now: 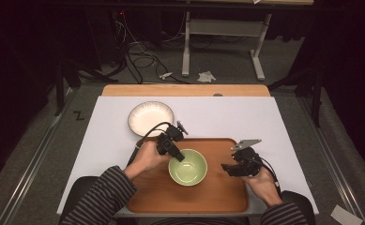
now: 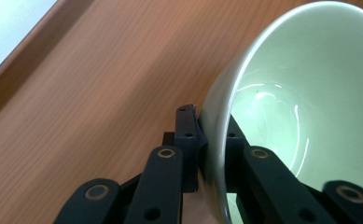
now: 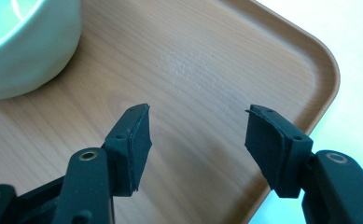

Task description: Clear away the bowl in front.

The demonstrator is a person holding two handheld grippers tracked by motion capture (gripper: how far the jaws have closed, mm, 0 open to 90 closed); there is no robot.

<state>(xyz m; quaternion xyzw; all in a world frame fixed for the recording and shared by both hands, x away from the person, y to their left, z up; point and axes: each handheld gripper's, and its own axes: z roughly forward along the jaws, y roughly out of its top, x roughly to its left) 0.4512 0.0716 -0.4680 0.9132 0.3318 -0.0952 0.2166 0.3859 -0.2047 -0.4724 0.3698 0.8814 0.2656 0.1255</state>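
A pale green bowl stands on the wooden tray in the high view. My left gripper is shut on the bowl's left rim. In the left gripper view one pad sits outside the wall and the other inside the green bowl, pinching the rim, and my left gripper points along the tray. My right gripper hovers over the tray's right part, to the right of the bowl, open and empty. In the right gripper view my right gripper stands wide above the tray, with the bowl at the top left.
A white ribbed plate lies on the white table cover just behind the tray's left corner. A table frame and cables are on the floor beyond the table. The tray's right edge is close to my right gripper.
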